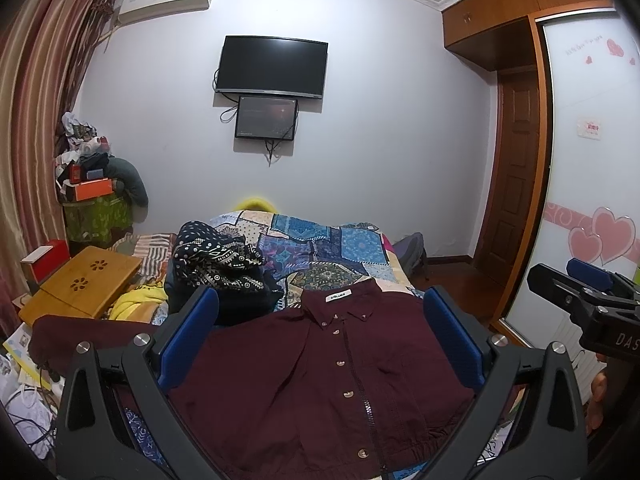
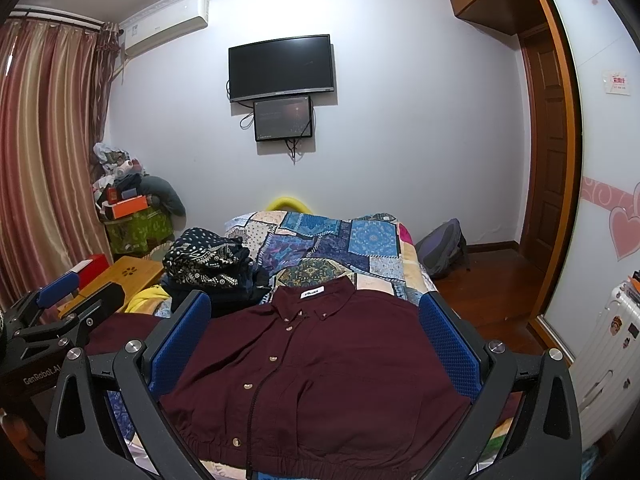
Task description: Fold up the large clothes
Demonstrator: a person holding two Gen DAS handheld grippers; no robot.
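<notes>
A dark maroon button-up jacket [image 1: 320,376] lies flat, front up, on the patchwork bed cover [image 1: 316,240], collar away from me; it also shows in the right wrist view [image 2: 320,372]. One sleeve stretches out to the left [image 1: 80,328]. My left gripper [image 1: 320,308] is open above the jacket, holding nothing. My right gripper [image 2: 316,308] is open above the jacket too, empty. Each gripper appears in the other's view: the right one at the right edge [image 1: 580,296], the left one at the left edge [image 2: 72,300].
A pile of dark patterned clothes [image 1: 220,264] lies on the bed left of the collar. A wooden lap table [image 1: 84,284] and clutter sit at the left. A backpack [image 2: 442,246] rests on the floor right of the bed, by the wardrobe [image 1: 588,160].
</notes>
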